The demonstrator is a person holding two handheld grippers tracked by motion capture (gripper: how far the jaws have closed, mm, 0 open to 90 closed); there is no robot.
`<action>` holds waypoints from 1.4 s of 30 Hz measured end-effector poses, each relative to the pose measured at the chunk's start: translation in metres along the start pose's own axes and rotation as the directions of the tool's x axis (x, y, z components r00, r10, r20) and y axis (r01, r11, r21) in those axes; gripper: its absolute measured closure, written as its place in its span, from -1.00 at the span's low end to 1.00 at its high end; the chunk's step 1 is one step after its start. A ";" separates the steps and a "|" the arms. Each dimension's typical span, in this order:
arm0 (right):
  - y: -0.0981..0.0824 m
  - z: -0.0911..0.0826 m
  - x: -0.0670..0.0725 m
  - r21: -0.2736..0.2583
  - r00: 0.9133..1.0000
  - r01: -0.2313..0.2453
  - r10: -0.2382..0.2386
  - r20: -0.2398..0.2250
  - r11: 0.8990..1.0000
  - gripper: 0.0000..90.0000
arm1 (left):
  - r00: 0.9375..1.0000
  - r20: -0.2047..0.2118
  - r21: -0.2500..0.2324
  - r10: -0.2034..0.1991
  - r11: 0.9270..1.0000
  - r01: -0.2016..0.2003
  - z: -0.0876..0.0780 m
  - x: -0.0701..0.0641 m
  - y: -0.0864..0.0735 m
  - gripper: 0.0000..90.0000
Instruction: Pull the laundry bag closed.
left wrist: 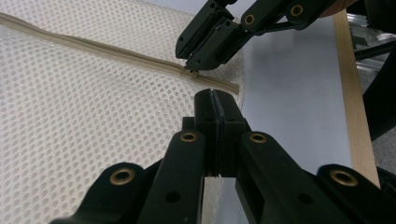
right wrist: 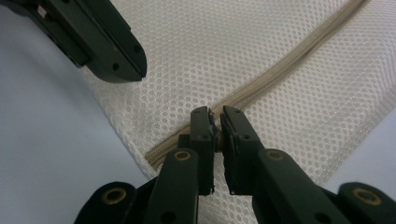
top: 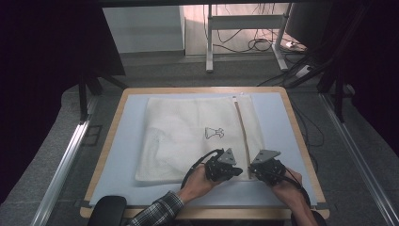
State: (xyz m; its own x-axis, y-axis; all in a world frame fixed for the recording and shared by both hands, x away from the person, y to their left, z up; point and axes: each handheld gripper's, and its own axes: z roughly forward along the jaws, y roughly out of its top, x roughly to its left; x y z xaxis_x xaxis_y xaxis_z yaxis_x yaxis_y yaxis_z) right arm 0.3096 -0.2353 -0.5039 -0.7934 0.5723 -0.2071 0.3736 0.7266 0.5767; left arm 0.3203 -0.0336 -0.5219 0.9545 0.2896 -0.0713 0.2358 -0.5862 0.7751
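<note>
A white mesh bag (top: 188, 136) lies flat on the blue mat (top: 277, 117) of the counter (top: 117, 108), and its beige zipper (top: 242, 132) runs along the right part of the bag, from the far edge to the near edge. Both grippers stand at the near end of this zipper, one at each side of it.

The left gripper (top: 241, 172) comes from the left side of the zipper. In the left gripper view its fingers (left wrist: 205, 105) are pressed fully together, and their tips sit just at the near end of the zipper (left wrist: 116, 51). A thin piece of mesh seems to be pinched between them, but the view is too dark there to be sure.

The right gripper (top: 251, 169) is just beside the left one, on the right side of the zipper, and the two are almost touching. In the right gripper view its fingers (right wrist: 201, 126) are nearly closed, with only a narrow gap, and a small metal part, the zipper pull (right wrist: 214, 122), is clamped between them. The tips rest on the zipper (right wrist: 280, 70), near the corner of the bag (right wrist: 233, 46).
</note>
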 end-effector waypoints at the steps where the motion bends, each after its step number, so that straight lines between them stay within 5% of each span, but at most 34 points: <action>1: 0.000 0.000 0.000 0.003 1.000 0.006 -0.006 0.005 1.000 0.82 | 1.000 0.000 0.001 -0.002 1.000 0.002 0.001 -0.001 0.001 0.99; 15: 0.001 -0.001 0.001 0.008 1.000 0.018 -0.018 0.006 1.000 0.84 | 1.000 -0.008 0.045 0.027 0.999 -0.027 0.019 -0.003 -0.001 0.94; 19: 0.001 -0.001 0.002 0.010 1.000 0.025 -0.026 0.005 1.000 0.85 | 1.000 0.002 0.032 -0.004 0.999 0.004 0.020 -0.002 -0.003 0.97; 22: 0.002 -0.001 0.003 0.016 0.999 0.041 -0.041 0.006 0.999 0.87 | 0.999 -0.034 0.036 0.042 0.999 -0.041 0.020 -0.007 -0.004 0.99; 30: 0.008 0.003 0.003 0.039 0.993 0.103 -0.105 0.052 0.994 0.90 | 0.999 -0.033 0.042 0.041 0.998 -0.040 0.020 -0.007 -0.004 1.00; 42: 0.010 0.009 -0.008 0.022 0.995 0.080 -0.081 0.063 0.997 0.90 | 0.999 -0.028 0.039 0.039 0.999 -0.038 0.019 -0.006 -0.004 1.00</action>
State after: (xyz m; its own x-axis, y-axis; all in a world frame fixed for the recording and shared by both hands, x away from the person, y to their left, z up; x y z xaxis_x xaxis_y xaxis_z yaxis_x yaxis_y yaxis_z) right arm 0.3238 -0.2295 -0.5039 -0.7894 0.5343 -0.3023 0.3196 0.7782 0.5407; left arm 0.3168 -0.0475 -0.5371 0.9575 0.2873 -0.0234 0.2062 -0.6257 0.7523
